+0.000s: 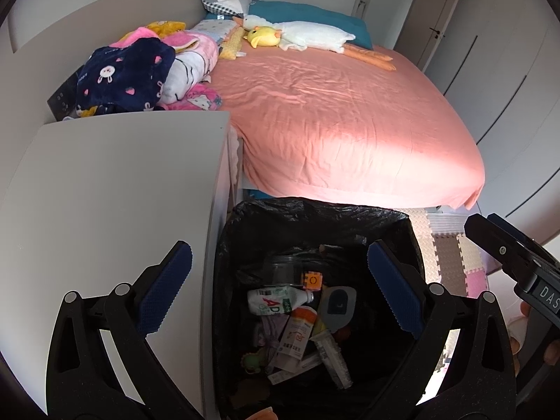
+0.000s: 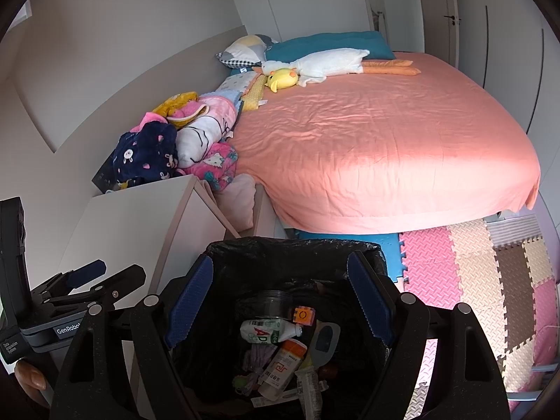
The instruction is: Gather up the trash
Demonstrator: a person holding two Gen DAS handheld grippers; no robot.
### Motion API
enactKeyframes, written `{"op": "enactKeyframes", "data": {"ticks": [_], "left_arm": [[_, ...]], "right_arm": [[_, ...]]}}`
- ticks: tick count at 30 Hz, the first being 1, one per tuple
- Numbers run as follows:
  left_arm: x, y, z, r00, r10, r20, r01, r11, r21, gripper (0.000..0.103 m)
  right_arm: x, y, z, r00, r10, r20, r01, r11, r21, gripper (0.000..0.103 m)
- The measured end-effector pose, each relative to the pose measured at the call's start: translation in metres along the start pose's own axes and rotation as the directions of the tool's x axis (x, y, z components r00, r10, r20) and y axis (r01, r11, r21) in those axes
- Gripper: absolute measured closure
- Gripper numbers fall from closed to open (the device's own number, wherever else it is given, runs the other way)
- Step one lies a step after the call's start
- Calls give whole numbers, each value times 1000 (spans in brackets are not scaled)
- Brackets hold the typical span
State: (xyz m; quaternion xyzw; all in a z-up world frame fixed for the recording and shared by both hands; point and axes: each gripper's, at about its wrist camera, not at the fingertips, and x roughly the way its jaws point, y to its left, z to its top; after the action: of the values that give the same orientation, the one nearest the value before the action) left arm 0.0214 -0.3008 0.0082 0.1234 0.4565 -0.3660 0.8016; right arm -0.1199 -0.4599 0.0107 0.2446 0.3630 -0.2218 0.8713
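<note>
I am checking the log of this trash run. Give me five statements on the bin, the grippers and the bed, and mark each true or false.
1. The trash bin is lined with a black bag. True.
2. The left gripper holds a bottle. False: it is open and holds nothing.
3. A white bottle lies inside the bin. True.
4. The bin is empty. False: it also holds an orange cube, a clear jar and other items.
5. The right gripper is shut. False: it is open above the bin.
6. A yellow duck toy lies on the bed. True.
</note>
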Motion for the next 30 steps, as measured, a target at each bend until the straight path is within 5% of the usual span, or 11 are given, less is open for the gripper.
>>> {"op": "enactKeyframes", "data": {"ticks": [30], "left_arm": [[-2, -8, 0, 1000, 0, 2, 0, 998, 59, 6]], "right_arm": [[0, -1, 1, 1000, -1, 2, 1, 1000, 1, 23]]}}
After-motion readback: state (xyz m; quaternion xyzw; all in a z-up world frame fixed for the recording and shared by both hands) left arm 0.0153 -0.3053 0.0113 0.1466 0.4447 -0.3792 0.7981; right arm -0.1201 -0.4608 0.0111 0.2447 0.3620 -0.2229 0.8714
